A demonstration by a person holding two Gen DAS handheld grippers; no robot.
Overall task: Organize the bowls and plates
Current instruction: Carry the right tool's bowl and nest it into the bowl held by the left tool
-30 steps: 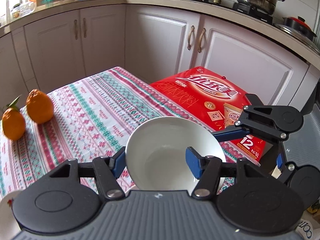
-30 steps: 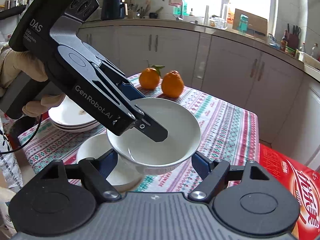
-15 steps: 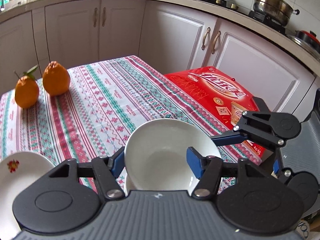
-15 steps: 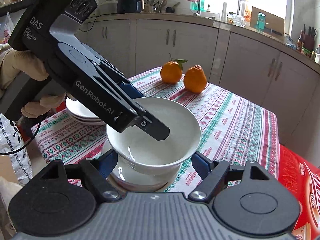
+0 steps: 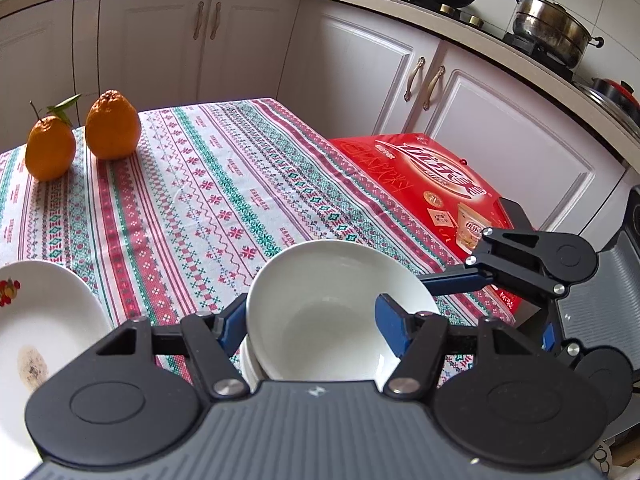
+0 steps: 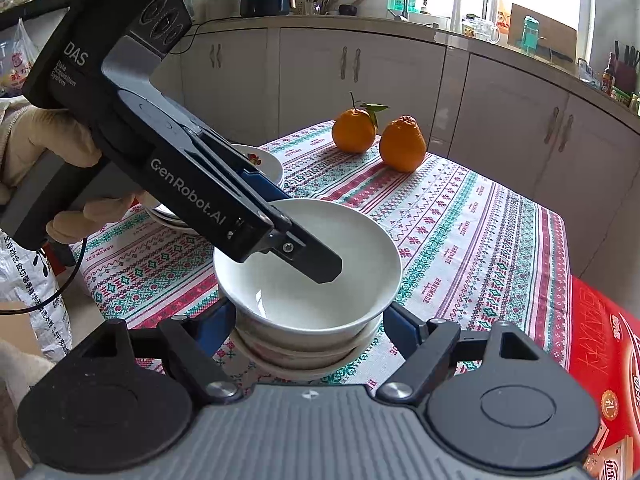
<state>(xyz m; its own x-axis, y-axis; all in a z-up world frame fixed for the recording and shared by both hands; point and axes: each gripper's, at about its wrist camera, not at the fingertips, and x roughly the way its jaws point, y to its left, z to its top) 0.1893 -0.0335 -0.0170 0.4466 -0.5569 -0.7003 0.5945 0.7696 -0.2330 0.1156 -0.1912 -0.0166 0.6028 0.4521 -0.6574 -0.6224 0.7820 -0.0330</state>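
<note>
A white bowl (image 5: 332, 308) (image 6: 316, 280) sits nested in a second white bowl (image 6: 304, 354) on the patterned tablecloth. My left gripper (image 5: 310, 326) grips the top bowl's near rim, one finger (image 6: 316, 266) inside the bowl and one outside. My right gripper (image 6: 310, 326) is open, its blue fingers on either side of the bowl stack, not pressing it. In the left wrist view the right gripper (image 5: 496, 276) reaches in from the right. A stack of white plates (image 6: 264, 162) (image 5: 44, 320) with a fruit print lies to the left of the bowls.
Two oranges (image 5: 80, 136) (image 6: 378, 136) stand at the far end of the table (image 6: 472, 236). A red carton (image 5: 436, 188) (image 6: 604, 372) lies beside the table's right edge. White kitchen cabinets (image 5: 224, 40) and countertops surround the table.
The held bowl has come down from above the table onto the second bowl. Both grippers moved down with it, and the plates came into the left wrist view.
</note>
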